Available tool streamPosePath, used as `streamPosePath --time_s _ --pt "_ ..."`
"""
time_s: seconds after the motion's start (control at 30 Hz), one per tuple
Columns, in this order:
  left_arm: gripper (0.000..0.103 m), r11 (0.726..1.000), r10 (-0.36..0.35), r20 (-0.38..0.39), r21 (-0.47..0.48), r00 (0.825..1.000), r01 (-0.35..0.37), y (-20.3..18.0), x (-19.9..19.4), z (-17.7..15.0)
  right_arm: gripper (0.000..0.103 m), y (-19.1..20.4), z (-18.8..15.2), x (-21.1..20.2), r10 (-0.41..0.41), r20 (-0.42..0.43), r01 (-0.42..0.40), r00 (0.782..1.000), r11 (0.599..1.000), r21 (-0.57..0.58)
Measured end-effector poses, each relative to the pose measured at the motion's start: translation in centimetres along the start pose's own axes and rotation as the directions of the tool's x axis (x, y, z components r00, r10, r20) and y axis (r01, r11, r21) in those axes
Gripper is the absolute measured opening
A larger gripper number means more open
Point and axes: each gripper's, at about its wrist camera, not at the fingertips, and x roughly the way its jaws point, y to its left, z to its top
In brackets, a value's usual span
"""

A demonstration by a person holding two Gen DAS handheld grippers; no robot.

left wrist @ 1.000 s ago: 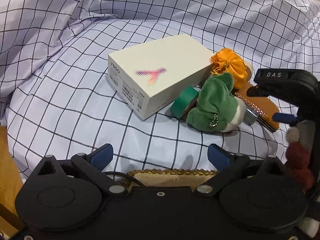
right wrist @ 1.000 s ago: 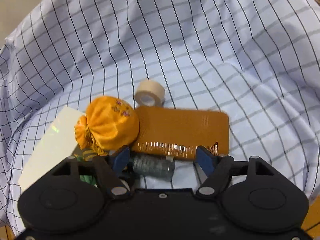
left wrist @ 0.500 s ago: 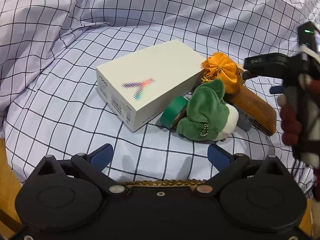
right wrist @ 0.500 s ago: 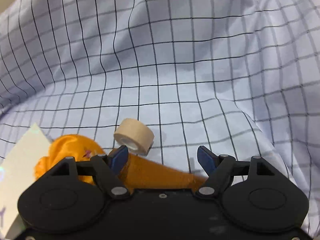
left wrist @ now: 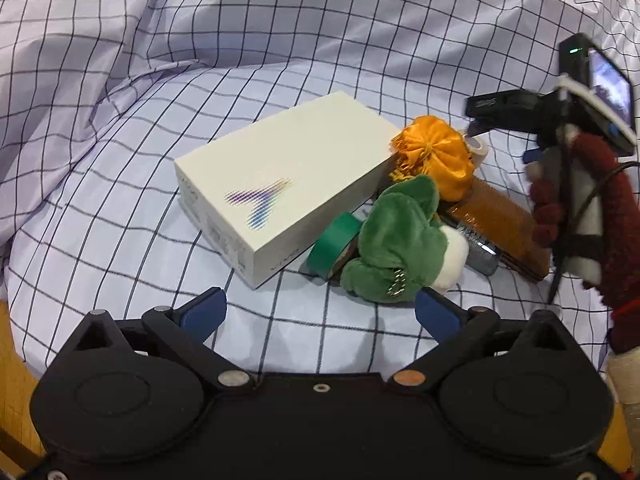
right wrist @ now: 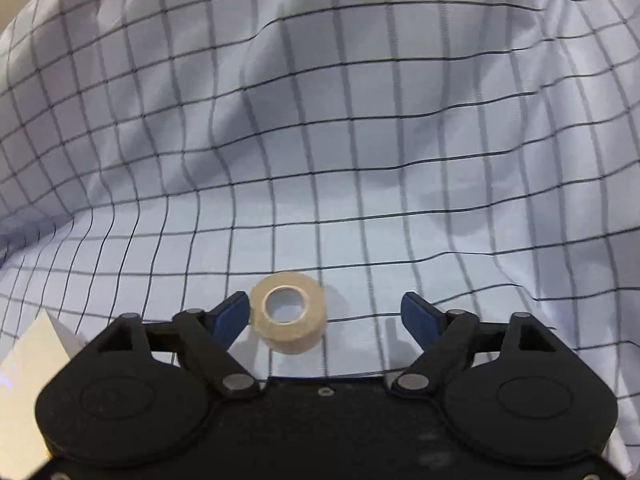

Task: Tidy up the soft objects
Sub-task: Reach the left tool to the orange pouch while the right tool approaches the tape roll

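A green plush toy point(left wrist: 396, 244) lies on the checked cloth point(left wrist: 120, 220), against an orange drawstring pouch point(left wrist: 434, 156) and a white box point(left wrist: 280, 184). My left gripper point(left wrist: 320, 312) is open and empty, just short of the plush. My right gripper point(right wrist: 326, 316) is open with a beige tape roll point(right wrist: 289, 312) between its fingers, close to the left fingertip point(right wrist: 232, 314). In the left wrist view the right gripper point(left wrist: 500, 120) hovers at the right, above the beige roll point(left wrist: 476, 146).
A green tape roll point(left wrist: 334, 246), an orange-brown flat case point(left wrist: 500, 232) and a grey cylinder point(left wrist: 480, 250) lie beside the plush. Cloth folds rise at the back and left. A wooden edge point(left wrist: 12, 360) shows at the lower left.
My right gripper has moved forward and past the orange pouch and case, so the beige roll now lies between its fingers. My left gripper has pulled back slightly; the objects have not moved.
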Motion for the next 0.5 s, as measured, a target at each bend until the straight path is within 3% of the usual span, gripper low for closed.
streamPosePath --time_s 0.13,0.2,0.23,0.27,0.5 --pt "0.097 1.0 0.0 0.027 0.019 1.0 -0.001 -0.7 -0.5 0.7 0.079 0.7 -0.4 1.5 0.002 -0.018 -0.003 1.0 1.0 -0.024" --pt "0.097 1.0 0.002 0.043 0.029 0.999 -0.003 -1.2 -0.7 1.2 0.063 0.6 -0.5 1.5 0.045 -0.017 -0.046 0.999 0.999 -0.026" --pt "0.097 0.999 0.004 0.052 0.036 0.999 -0.006 -1.4 -0.8 1.4 0.048 0.5 -0.5 1.2 0.078 -0.016 -0.078 0.997 0.996 -0.034" --pt "0.097 0.999 0.005 0.062 0.043 0.998 -0.008 -1.6 -0.9 1.8 0.043 0.3 -0.5 1.0 0.103 -0.016 -0.104 0.995 0.994 -0.04" --pt "0.097 0.996 0.003 0.103 0.085 0.995 -0.012 -3.4 -1.1 3.3 0.044 -2.0 -0.7 0.6 0.065 0.008 -0.065 0.998 0.998 -0.002"
